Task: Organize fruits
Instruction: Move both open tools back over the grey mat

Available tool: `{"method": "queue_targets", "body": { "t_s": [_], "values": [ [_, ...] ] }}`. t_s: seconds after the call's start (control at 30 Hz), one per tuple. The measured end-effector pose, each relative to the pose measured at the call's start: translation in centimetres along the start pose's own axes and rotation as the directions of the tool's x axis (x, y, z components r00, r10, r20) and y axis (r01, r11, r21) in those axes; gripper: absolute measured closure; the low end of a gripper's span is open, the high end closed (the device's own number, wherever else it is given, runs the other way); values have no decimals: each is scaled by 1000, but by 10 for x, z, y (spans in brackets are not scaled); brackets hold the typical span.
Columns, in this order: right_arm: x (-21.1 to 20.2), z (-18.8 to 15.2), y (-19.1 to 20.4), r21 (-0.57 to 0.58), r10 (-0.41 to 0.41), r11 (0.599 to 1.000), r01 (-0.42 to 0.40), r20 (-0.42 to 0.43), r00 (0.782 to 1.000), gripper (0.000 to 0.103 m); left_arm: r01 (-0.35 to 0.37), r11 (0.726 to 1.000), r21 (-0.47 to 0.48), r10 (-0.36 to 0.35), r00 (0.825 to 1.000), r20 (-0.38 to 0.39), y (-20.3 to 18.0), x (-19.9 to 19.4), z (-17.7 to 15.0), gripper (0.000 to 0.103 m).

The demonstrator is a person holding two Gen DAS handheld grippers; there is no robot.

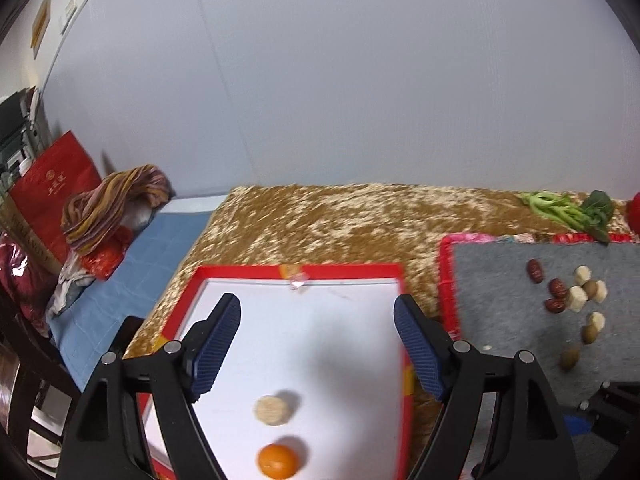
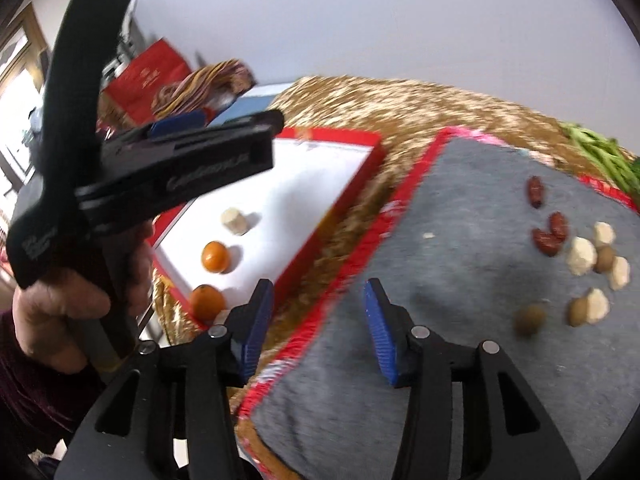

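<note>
Above the grey mat (image 2: 460, 360), my right claw (image 2: 318, 330) hangs spread and empty.
Loose fruits (image 2: 576, 256) lie ahead to its right; my left claw (image 1: 318, 344), also spread, hovers over the tray (image 1: 304, 270).

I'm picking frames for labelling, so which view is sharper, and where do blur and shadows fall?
Left wrist view: mostly sharp; the orange and biscuit cast soft shadows up-right on the white tray; fisheye bends the edges. Right wrist view: motion blur smears the left claw, the tray edge and the dates on the grey mat.
</note>
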State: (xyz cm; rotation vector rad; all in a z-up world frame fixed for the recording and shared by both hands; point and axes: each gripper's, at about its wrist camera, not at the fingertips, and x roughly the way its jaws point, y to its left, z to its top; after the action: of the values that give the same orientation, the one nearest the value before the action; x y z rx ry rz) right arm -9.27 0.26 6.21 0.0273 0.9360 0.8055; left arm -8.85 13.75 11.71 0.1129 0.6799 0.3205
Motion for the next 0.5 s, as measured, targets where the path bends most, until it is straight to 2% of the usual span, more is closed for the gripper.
{"method": "queue_targets", "body": {
  "t_s": [0.27,0.5],
  "values": [
    [-42,6,-46,115,-78,991,69,72,994,51,74,997,18,-75,997,26,-39,-14,7,23],
    [-74,10,-87,232,-141,967,110,121,983,50,107,992,62,-109,993,45,-68,-22,9,21]
  ]
}}
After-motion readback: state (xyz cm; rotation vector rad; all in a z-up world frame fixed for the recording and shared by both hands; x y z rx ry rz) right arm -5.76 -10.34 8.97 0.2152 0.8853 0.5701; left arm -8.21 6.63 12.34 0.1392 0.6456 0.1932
